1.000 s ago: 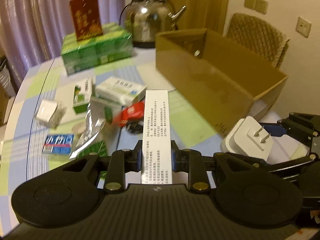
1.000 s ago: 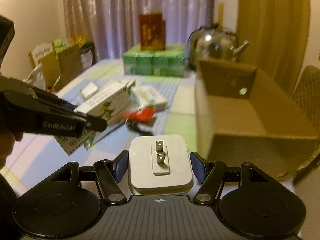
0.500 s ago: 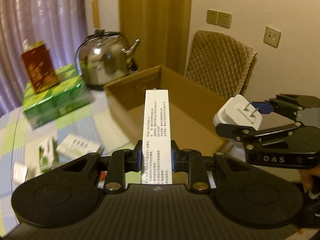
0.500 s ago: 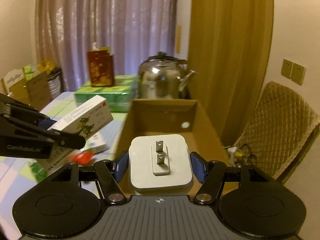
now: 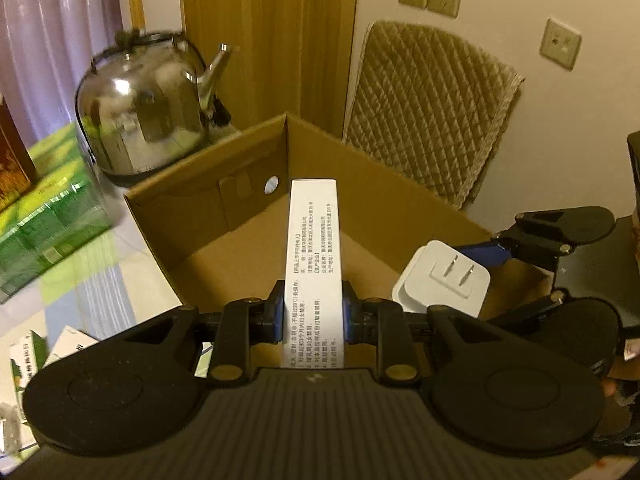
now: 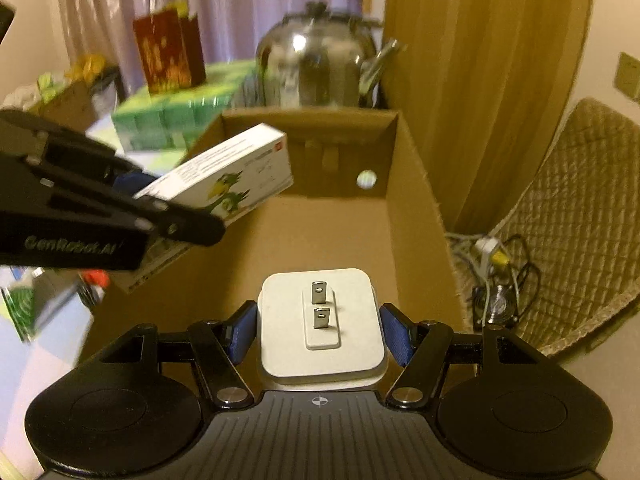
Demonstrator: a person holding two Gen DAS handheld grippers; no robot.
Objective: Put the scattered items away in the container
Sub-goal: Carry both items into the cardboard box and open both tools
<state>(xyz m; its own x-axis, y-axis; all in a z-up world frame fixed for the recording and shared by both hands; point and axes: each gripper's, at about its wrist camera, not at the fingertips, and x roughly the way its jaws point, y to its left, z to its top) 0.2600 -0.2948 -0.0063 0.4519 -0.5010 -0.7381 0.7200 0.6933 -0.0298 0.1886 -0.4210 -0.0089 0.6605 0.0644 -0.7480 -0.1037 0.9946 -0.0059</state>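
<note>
Your left tongs (image 5: pixel 313 316) grip the light, crushable medicine carton (image 5: pixel 313 264) by its narrow sides; your right tongs (image 6: pixel 319 330) clamp the hard, smooth plug adapter (image 6: pixel 320 320). Both hang over the open cardboard box (image 6: pixel 412 184).

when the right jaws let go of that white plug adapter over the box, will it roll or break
Probably neither. The plug adapter is a flat-sided block, so it should land and stay rather than roll. Its shell looks like hard plastic, likely sturdy. The bare cardboard box floor should soften the drop.
</note>
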